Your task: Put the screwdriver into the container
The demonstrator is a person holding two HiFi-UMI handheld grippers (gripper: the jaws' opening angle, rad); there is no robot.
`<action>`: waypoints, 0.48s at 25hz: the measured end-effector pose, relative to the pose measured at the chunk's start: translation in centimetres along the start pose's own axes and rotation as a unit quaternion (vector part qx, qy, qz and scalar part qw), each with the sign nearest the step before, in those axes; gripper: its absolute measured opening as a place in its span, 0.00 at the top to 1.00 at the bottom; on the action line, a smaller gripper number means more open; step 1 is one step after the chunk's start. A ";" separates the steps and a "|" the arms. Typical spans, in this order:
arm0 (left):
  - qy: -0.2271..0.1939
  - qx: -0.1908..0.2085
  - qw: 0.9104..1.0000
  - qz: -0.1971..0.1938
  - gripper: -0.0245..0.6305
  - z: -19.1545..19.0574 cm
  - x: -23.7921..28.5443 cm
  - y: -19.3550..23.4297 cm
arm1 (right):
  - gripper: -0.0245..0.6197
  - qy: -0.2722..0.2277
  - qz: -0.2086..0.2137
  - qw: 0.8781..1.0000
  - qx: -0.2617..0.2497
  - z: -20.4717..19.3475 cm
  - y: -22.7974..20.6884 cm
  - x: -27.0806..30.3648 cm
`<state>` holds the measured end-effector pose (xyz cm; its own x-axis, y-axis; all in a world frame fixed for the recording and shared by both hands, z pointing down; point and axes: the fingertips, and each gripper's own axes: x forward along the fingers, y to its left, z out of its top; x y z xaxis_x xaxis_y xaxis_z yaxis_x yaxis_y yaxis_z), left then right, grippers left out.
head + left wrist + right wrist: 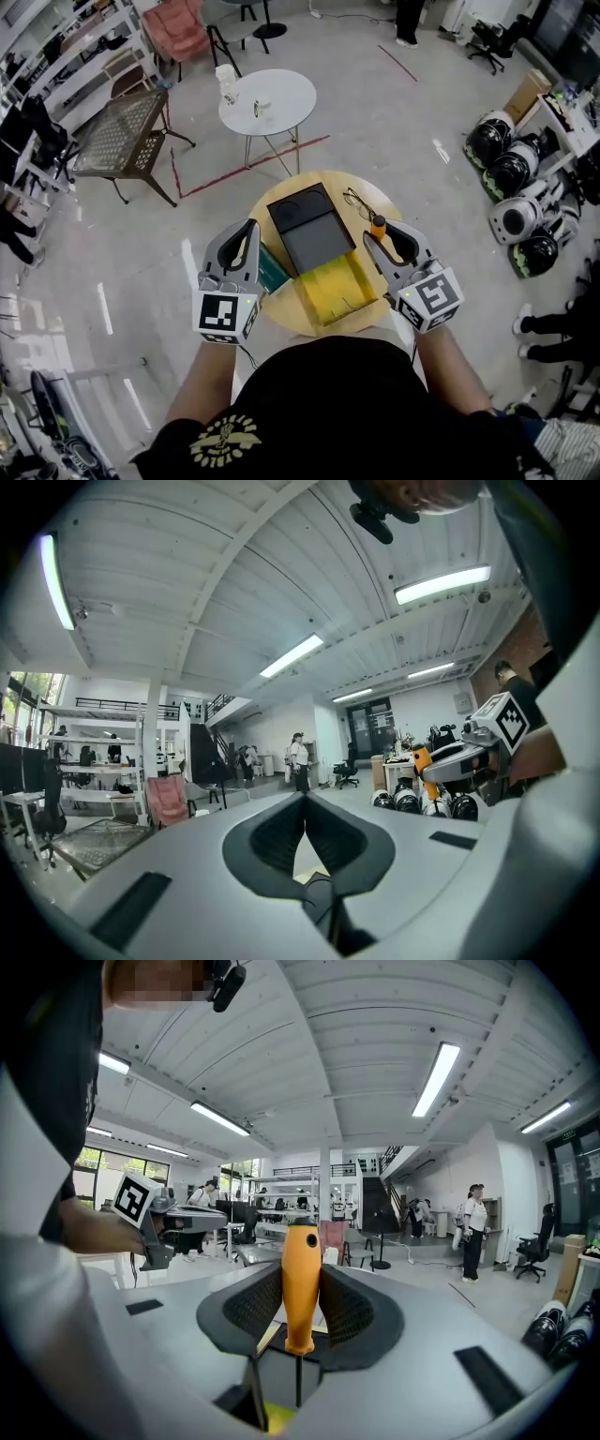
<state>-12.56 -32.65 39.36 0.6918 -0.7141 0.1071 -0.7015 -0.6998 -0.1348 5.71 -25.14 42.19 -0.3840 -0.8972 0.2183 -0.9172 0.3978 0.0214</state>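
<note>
An orange-handled screwdriver (300,1283) stands upright between the jaws of my right gripper (300,1297), which is shut on its handle; its thin shaft points down. In the head view the handle (378,226) shows at the tip of the right gripper (380,236), just right of the open black container (309,239) on the round wooden table (367,194). A yellow tray (336,289) lies in front of the container. My left gripper (251,234) hangs at the table's left edge, shut and holding nothing; its jaws (305,832) meet at the tips.
Glasses (357,201) lie on the table behind the container, and a green item (272,268) sits by the left gripper. A white round table (267,101), a mesh table (120,131), a pink chair (176,28) and robots (514,169) stand around.
</note>
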 end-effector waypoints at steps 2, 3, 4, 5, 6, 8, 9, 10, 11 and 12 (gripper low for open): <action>-0.002 0.000 1.000 -0.001 0.94 0.1 0.0 -0.2 | 0.75 0.005 -0.003 1.000 0.001 -0.5 -0.1 -0.1; -0.003 0.000 1.000 -0.002 0.94 0.1 0.0 -0.3 | 0.75 0.007 -0.005 1.000 0.003 -0.8 -0.1 -0.1; -0.003 0.000 1.000 -0.002 0.94 0.2 -0.1 -0.4 | 0.75 0.010 -0.007 1.000 0.006 -1.2 -0.1 -0.1; -0.004 0.001 1.000 -0.002 0.94 0.2 -0.2 -0.5 | 0.75 0.013 -0.007 1.000 0.008 -1.7 -0.1 -0.1; -0.006 0.003 1.000 -0.001 0.94 0.3 -0.3 -0.5 | 0.75 0.016 -0.006 1.000 0.011 -2.1 -0.1 0.0; -0.006 0.004 1.000 0.004 0.94 0.3 -0.4 -0.3 | 0.75 0.020 0.000 1.000 0.012 -2.7 -0.1 0.2; -0.004 0.003 1.000 0.009 0.94 0.3 -0.5 0.0 | 0.75 0.022 0.004 1.000 0.013 -2.9 0.0 0.3; -0.002 0.001 1.000 0.015 0.94 0.2 -0.6 0.2 | 0.75 0.024 0.009 1.000 0.013 -3.1 0.0 0.4; 0.001 -0.001 1.000 0.021 0.94 0.1 -0.7 0.3 | 0.75 0.026 0.014 0.999 0.014 -3.3 0.1 0.5; 0.002 -0.003 1.000 0.026 0.94 0.0 -0.8 0.3 | 0.75 0.027 0.020 0.999 0.014 -3.4 0.2 0.5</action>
<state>-13.37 -32.31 39.23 0.6539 -0.7492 0.1051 -0.7370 -0.6622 -0.1351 5.70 -24.90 45.65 -0.4142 -0.8688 0.2715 -0.9045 0.4262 -0.0159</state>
